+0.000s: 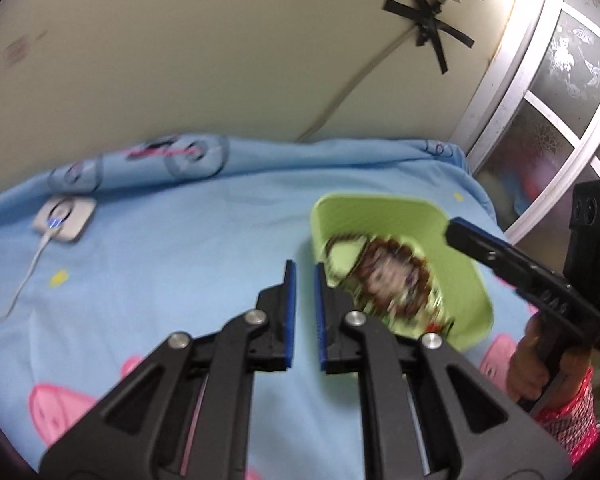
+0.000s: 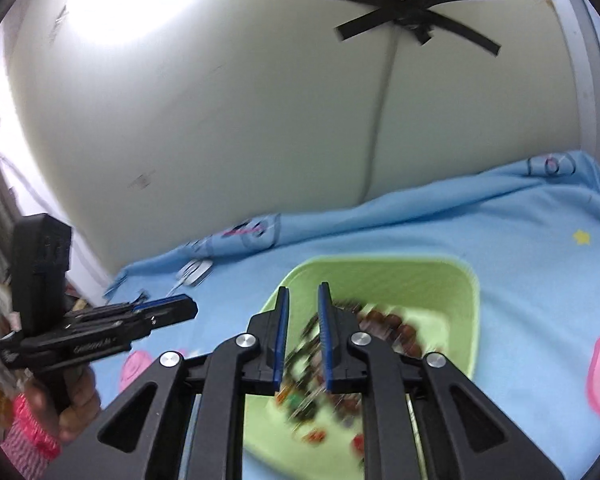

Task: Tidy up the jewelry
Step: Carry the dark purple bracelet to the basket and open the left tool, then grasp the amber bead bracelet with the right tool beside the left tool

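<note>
A light green tray (image 1: 380,204) lies on a blue bedsheet (image 1: 180,260) and holds a blurred heap of jewelry (image 1: 392,280), with brown beaded bracelets among it. My left gripper (image 1: 304,266) hovers just left of the tray's near corner, its blue pads nearly together with nothing between them. The right gripper (image 1: 452,228) reaches in from the right over the tray's far rim, held by a hand in a pink sleeve. In the right wrist view, my right gripper (image 2: 303,290) hangs shut and empty above the tray (image 2: 460,300) and the jewelry (image 2: 384,324). The left gripper (image 2: 192,306) shows at the left.
A white charger pad (image 1: 64,220) with a cable lies at the sheet's far left, by the cream wall. A cable taped with a black cross (image 1: 428,20) runs down the wall. A white-framed glass door (image 1: 540,120) stands to the right of the bed.
</note>
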A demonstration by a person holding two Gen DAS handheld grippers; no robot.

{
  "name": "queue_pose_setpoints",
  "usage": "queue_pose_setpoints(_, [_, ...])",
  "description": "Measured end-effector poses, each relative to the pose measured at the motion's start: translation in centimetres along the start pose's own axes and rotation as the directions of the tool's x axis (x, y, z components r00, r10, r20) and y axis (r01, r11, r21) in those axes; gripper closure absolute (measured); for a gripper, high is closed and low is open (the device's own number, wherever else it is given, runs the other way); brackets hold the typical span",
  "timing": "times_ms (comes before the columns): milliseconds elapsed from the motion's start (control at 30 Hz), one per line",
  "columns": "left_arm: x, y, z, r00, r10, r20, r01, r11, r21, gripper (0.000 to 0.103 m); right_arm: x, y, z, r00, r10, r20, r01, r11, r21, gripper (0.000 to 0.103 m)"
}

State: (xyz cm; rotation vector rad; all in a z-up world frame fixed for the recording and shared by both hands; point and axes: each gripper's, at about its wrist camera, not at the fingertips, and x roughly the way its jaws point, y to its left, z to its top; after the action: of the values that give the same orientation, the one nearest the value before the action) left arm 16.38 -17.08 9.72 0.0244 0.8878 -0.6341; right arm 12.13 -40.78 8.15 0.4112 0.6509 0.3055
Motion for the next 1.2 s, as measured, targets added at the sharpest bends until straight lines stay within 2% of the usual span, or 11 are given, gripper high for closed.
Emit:
queue_pose_setpoints(167, [-1.7,2.4,-5.0,0.999,0.029,-0.036,-0.03,0.999,-0.021,0.095,-0.1,2.9,-4.0,0.993,0.071,-0.096,-0.076,0.996,-0.045,0.103])
queue_pose_setpoints(267, [-2.3,3.2,-8.4,0.997,0.042,-0.067,-0.044,0.999,-0.032,0.095,0.5,5.2,-7.1,0.975,0.107,-0.193,-0.124,0.989,-0.077,0.103])
queue_pose_setpoints(400, [-3.6,3.8,-11.8,0.995,0.057,-0.083,-0.06,0.998,-0.029,0.095,1.1,8.5,-10.6,0.952,0.109,-0.286,-0.157,0.976,-0.151,0.103])
queue_pose_setpoints(533, [-5.5,4.2,-14.3,0.996,0.035,-0.078,-0.038,0.998,-0.045,0.095,1.4,11.0,-12.8,0.939,0.088,-0.333,-0.17,0.96,-0.225,0.103])
queue_pose_setpoints(600, [-6.2,4.1,-15.2,0.997,0.023,-0.072,-0.026,0.999,-0.045,0.088,1.4,12.0,-13.5,0.937,0.072,-0.342,-0.167,0.952,-0.256,0.103])
queue_pose_setpoints(667, [-6.8,3.9,-16.1,0.998,0.012,-0.061,-0.014,0.999,-0.043,0.07,1.8,12.5,-14.0,0.937,0.048,-0.346,-0.156,0.944,-0.29,0.103])
queue_pose_setpoints(767, [-7.2,3.2,-17.0,0.998,-0.021,-0.06,0.019,1.0,-0.023,0.068,2.3,13.1,-14.6,0.939,0.019,-0.345,-0.138,0.936,-0.323,0.103])
queue_pose_setpoints(867, [-6.8,2.2,-17.6,0.997,-0.001,-0.071,0.002,1.0,0.016,0.067,3.0,13.6,-15.1,0.94,-0.014,-0.34,-0.111,0.932,-0.346,0.103])
queue_pose_setpoints(1033, [-5.9,1.0,-18.8,0.995,0.06,-0.079,-0.053,0.995,0.09,0.068,2.2,13.7,-15.9,0.945,-0.05,-0.323,-0.084,0.919,-0.386,0.103])
queue_pose_setpoints(1133, [-5.9,0.8,-19.0,0.996,0.069,-0.059,-0.061,0.991,0.119,0.092,2.0,14.3,-16.3,0.947,-0.07,-0.314,-0.074,0.903,-0.424,0.103])
queue_pose_setpoints(1200, [-6.1,1.5,-18.9,0.996,0.067,-0.054,-0.062,0.993,0.098,0.096,2.5,15.1,-16.3,0.943,-0.058,-0.327,-0.093,0.9,-0.427,0.103])
